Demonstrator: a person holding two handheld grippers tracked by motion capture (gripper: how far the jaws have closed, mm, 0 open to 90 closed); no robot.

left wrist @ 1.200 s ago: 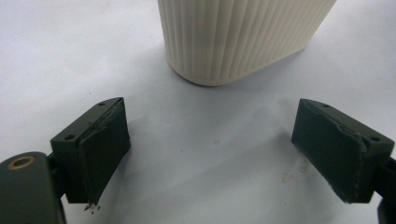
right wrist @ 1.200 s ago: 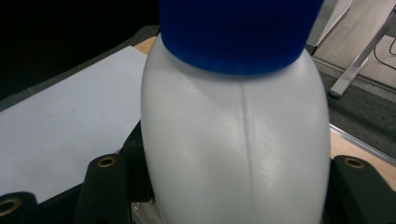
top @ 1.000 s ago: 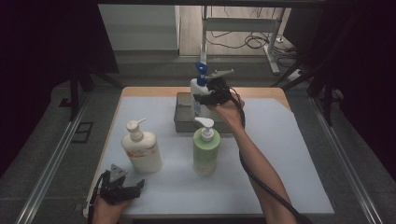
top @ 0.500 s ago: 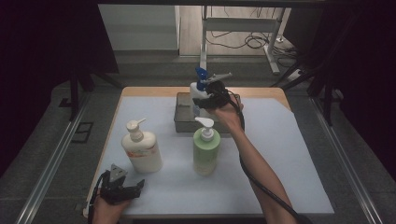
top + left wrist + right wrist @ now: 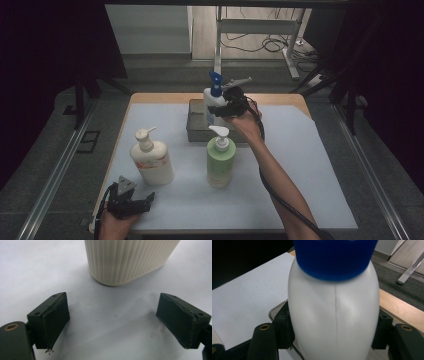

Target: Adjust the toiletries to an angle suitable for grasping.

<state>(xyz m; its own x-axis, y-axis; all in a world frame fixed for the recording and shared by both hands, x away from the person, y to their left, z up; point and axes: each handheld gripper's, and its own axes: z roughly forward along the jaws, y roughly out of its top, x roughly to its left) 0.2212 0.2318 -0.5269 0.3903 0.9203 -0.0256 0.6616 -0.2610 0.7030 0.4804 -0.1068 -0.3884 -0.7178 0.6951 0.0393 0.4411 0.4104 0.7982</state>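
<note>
A white spray bottle [image 5: 211, 102] with a blue head stands upright over the grey tray [image 5: 196, 131] at the back of the table. My right gripper [image 5: 223, 108] is shut on its body. In the right gripper view the bottle [image 5: 334, 312] sits between the jaws of that gripper [image 5: 334, 335], the blue collar at the top. Whether its base rests in the tray I cannot tell. My left gripper [image 5: 132, 203] is open at the front left corner, and in the left gripper view this gripper [image 5: 117, 320] hovers low over the white mat before a cream ribbed bottle [image 5: 127, 260].
A cream pump bottle [image 5: 151, 161] stands front left and a green pump bottle [image 5: 220, 162] stands mid-table just before the tray. The white mat [image 5: 310, 165] covers a wooden table [image 5: 280, 98]. Table legs and cables lie on the floor behind.
The right gripper has lowered the spray bottle slightly over the tray. The left gripper has stayed where it was.
</note>
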